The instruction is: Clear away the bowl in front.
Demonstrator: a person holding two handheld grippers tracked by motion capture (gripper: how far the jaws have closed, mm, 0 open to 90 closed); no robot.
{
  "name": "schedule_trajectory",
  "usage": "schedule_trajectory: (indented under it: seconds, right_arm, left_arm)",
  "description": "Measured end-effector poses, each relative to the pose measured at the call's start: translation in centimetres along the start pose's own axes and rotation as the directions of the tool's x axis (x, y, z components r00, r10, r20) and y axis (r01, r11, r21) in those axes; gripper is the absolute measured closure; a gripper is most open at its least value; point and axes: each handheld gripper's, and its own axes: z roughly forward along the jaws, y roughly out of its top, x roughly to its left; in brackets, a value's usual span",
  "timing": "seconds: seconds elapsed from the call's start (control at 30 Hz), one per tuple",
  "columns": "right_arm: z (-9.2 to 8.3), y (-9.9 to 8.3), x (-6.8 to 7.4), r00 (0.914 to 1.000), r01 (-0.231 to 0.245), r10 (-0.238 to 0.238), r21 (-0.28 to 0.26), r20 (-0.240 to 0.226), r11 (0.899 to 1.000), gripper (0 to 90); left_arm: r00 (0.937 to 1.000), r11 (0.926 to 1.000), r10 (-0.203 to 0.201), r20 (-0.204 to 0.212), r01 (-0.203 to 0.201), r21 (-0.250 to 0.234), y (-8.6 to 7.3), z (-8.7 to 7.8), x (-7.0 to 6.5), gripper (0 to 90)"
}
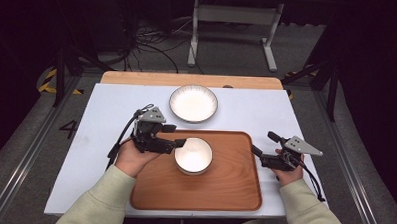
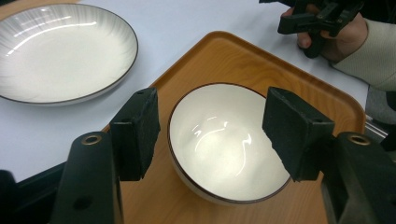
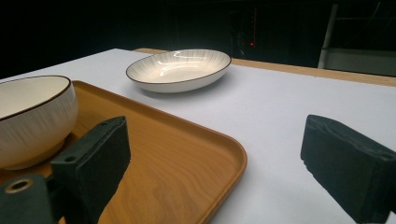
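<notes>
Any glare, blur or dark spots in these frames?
High view: plate and bowl blown out white, surroundings near black. Left gripper view: light streaks inside the bowl, near pads soft. Right gripper view: background black, reflections on the plate, close pads blurred, tray fairly sharp.

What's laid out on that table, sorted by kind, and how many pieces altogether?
Bowl: 1, white with a dark rim, standing on the tray
Plate: 1, white with a dark rim, on the white table beyond the tray
Tray: 1, wooden
Total: 3
</notes>
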Motion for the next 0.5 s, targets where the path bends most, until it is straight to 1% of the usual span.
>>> schedule_trajectory:
  seconds: [0.03, 0.1, 0.13, 0.17, 0.2, 0.27, 0.47, 0.5]
  right_arm:
    - [0.0, 0.0, 0.0, 1.0000, 0.004, -0.004, 0.001, -0.004, 1.000, 8.8]
    - [0.0, 0.0, 0.1, 0.9999, 0.007, -0.007, 0.003, -0.011, 1.000, 8.8]
    - [0.0, 0.0, 0.2, 0.9999, 0.007, -0.007, 0.004, -0.012, 1.000, 8.8]
    - [0.0, 0.0, 0.2, 0.9999, 0.005, -0.005, 0.002, -0.013, 1.000, 8.8]
    - [0.0, 0.0, 0.2, 0.9999, 0.005, -0.005, 0.001, -0.014, 1.000, 8.8]
    - [0.0, 0.0, 0.1, 0.9999, 0.004, -0.004, 0.001, -0.014, 1.000, 8.7]
    - [0.0, 0.0, 0.1, 0.9999, 0.004, -0.004, 0.002, -0.017, 1.000, 8.8]
    - [0.0, 0.0, 0.1, 0.9998, 0.004, -0.004, 0.003, -0.017, 1.000, 8.7]
  left_arm:
    - [1.0000, 1.0000, 0.003, -0.004, -0.003, -0.009, -0.2, -0.3, 0.0, 37.0]
    - [0.9999, 0.9994, -0.004, -0.016, 0.003, -0.034, -0.7, -0.9, 0.0, 35.7]
    - [0.9998, 0.9990, -0.012, -0.014, 0.011, -0.044, -0.9, -1.1, 0.0, 35.4]
    - [0.9998, 0.9985, -0.011, -0.015, 0.010, -0.054, -1.2, -1.4, 0.1, 35.1]
    - [0.9997, 0.9982, -0.003, -0.023, 0.002, -0.060, -1.4, -1.6, 0.1, 34.6]
    - [0.9996, 0.9976, -0.010, -0.027, 0.008, -0.068, -1.7, -1.9, 0.1, 34.2]
    - [0.9987, 0.9918, -0.013, -0.050, 0.007, -0.127, -3.0, -3.5, 0.2, 32.8]
    - [0.9981, 0.9911, -0.012, -0.060, 0.004, -0.133, -3.2, -3.7, 0.2, 32.7]
